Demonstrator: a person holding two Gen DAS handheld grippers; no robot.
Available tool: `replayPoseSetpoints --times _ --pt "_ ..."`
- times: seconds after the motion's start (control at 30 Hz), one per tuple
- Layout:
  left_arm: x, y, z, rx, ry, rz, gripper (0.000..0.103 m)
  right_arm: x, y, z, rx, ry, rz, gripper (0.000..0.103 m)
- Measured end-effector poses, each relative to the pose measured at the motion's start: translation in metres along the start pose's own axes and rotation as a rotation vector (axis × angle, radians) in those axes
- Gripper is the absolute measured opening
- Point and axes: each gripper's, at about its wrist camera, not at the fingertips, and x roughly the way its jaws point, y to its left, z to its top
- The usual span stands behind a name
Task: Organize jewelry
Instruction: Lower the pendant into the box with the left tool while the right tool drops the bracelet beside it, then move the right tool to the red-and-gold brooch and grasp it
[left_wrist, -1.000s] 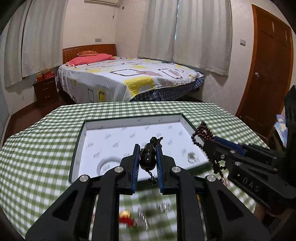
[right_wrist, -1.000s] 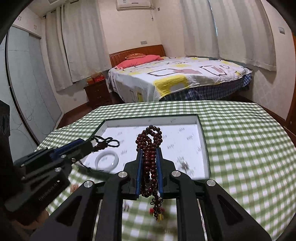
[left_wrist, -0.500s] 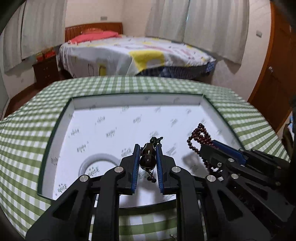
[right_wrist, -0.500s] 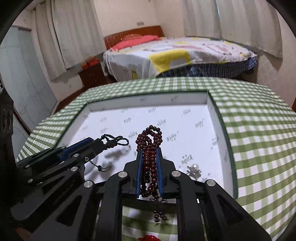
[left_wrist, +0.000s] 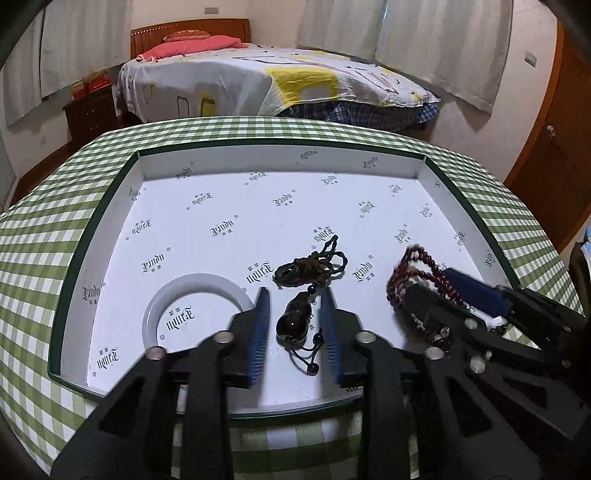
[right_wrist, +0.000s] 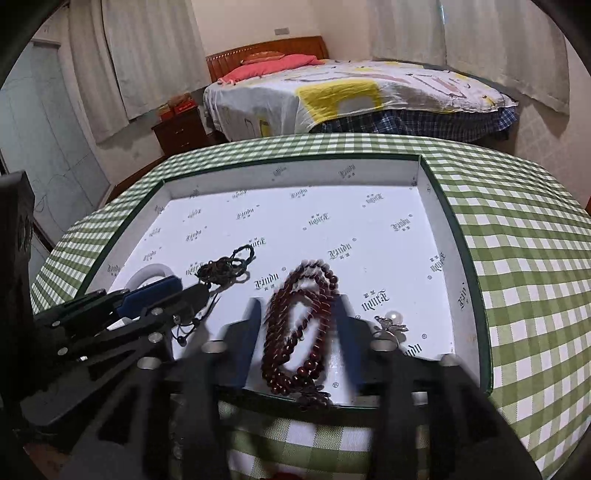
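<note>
The dark gourd pendant (left_wrist: 295, 321) and red-brown bead string (right_wrist: 299, 325) lie on the white box's (left_wrist: 110, 221) floor near its front edge. The left gripper (left_wrist: 295, 325) and right gripper (right_wrist: 299, 328) have just been opening, their pads clear of both pieces. The far half of the floor lies bare.

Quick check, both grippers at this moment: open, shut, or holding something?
Left gripper: open, jaws just opened; dark gourd pendant lies loose between them.
Right gripper: open, jaws just opened; red-brown bead strand lies released between them.

in the tray (left_wrist: 110, 206), a bangle (left_wrist: 195, 284) lies left of a pendant (left_wrist: 295, 321), beads (right_wrist: 299, 325) to its right, a brooch (right_wrist: 391, 323) farthest right.
</note>
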Motion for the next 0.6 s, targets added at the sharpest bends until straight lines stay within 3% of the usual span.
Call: replayPoseSetpoints --times 0.1,0.23,0.6 --pt "-0.002 0.001 0.0 -0.003 0.0 -0.01 0.034 -0.001 -0.002 0.0 0.006 -0.001 0.004 0.046" --pt "-0.012 0.003 0.002 -0.012 -0.025 -0.006 0.05 -0.007 -0.004 0.002 0.018 -0.012 0.005 0.046" --pt "-0.06 0.006 -0.008 -0.019 -0.083 0.01 0.061 -0.048 0.0 -0.011 0.007 -0.049 -0.014 0.046"
